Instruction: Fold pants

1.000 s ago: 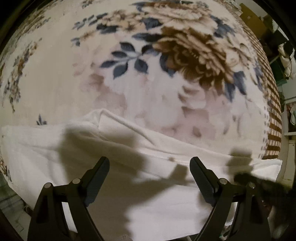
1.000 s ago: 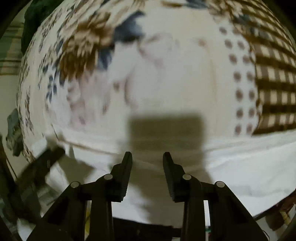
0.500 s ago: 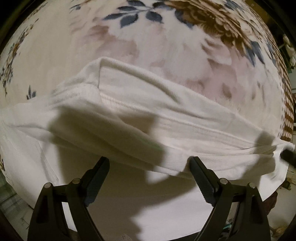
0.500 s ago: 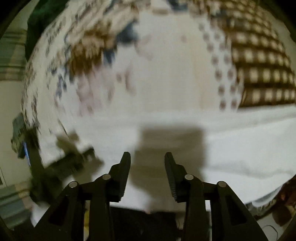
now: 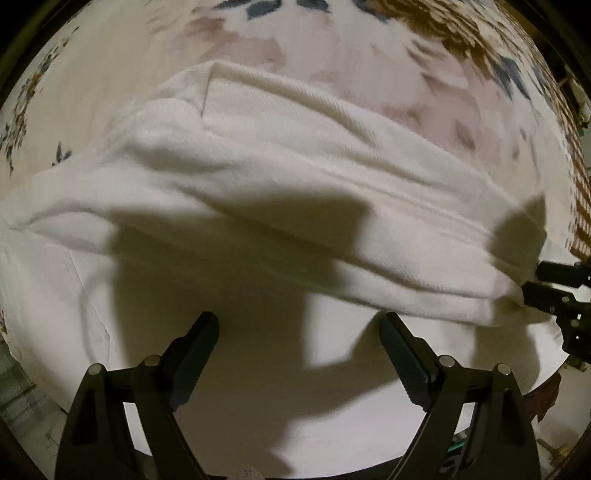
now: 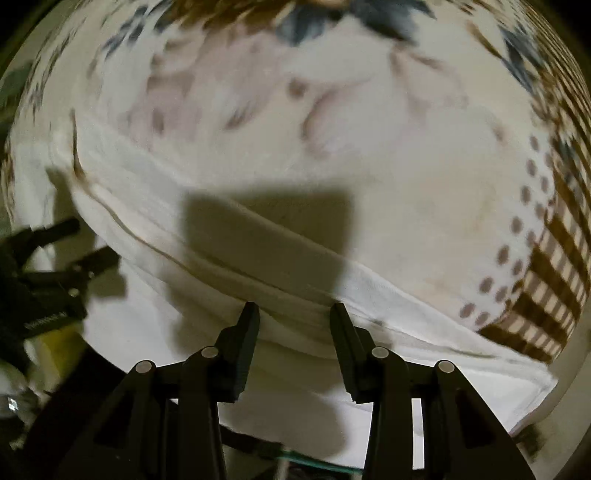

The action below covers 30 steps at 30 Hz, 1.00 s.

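left tongs [image 5: 297, 332]: spread, nothing pinched | right tongs [image 6: 293, 314]: spread, tips at pants [image 5: 295, 173] fold | blanket [image 6: 332, 129] blurred | pants' lower edge cut off

A home bedroom, by the look of it: a bed spread with a plush cream blanket [image 5: 110, 92] printed with large brown and blue-grey flowers [image 6: 369, 14] fills both views, its border [image 6: 546, 280] worked in brown-and-cream checks and rows of dots. White pants [image 5: 295, 166] lie in soft folds across the blanket. Warm, low indoor light throws hard shadows over the fabric. Beyond the bed's edge, dim household clutter shows at the frame margins, too dark and blurred to identify.
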Tool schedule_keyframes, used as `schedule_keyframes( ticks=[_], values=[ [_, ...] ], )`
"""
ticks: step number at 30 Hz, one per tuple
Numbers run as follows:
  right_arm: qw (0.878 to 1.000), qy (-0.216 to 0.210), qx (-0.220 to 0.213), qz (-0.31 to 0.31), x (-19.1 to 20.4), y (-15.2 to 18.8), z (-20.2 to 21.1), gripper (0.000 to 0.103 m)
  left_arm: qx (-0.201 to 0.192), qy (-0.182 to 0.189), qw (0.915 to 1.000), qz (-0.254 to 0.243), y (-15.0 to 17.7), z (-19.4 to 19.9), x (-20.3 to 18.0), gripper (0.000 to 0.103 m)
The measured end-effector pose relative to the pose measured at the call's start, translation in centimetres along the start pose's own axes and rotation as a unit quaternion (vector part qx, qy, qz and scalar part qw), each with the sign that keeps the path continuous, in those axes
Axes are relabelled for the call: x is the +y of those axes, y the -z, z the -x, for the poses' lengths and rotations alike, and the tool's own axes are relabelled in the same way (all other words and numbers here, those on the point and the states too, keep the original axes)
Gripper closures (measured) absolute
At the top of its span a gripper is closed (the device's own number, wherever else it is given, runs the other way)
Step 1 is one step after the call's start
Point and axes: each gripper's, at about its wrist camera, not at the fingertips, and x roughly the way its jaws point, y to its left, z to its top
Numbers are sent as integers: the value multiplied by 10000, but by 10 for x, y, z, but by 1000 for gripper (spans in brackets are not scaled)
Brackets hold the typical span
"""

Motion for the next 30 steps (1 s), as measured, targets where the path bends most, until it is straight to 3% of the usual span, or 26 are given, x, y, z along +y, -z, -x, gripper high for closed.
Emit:
schedule_keyframes(
  ticks=[3, 5, 6, 11, 13, 16, 20, 25, 30],
  values=[
    [9997, 165, -12, 194, 5, 1, -1, 63, -9, 9, 10000, -10, 10, -3, 3, 14],
    [9994, 160, -59, 292, 13, -5, -1, 83, 3, 25, 10000, 7, 14, -4, 5, 14],
    [9994, 165, -96, 303, 13, -6, 1, 101, 11, 38, 10000, 12, 16, -4, 7, 14],
    [9978, 332, -383, 431, 23, -6, 13, 103, 13, 57, 10000, 10, 23, 5, 19, 14],
    [9967, 412, -633, 298, 12, 2, 29, 103, 8, 44, 10000, -12, 12, -10, 17, 14],
    [9960, 208, -870, 22, 3, 5, 51, 103, -7, 19, 10000, -26, 16, -12, 19, 14],
    [9957, -586, -685, -225, -14, -5, 48, 102, -21, 282, 9987, 432, 15, -3, 27, 14],
    [9966, -665, -491, 10, -4, -14, 24, 102, -509, 617, 9928, 894, -1, 26, 38, 14],
    [9952, -875, -398, 194, 10, 12, 12, 102, -522, 545, 9932, 882, -20, 15, 37, 14]
  ],
)
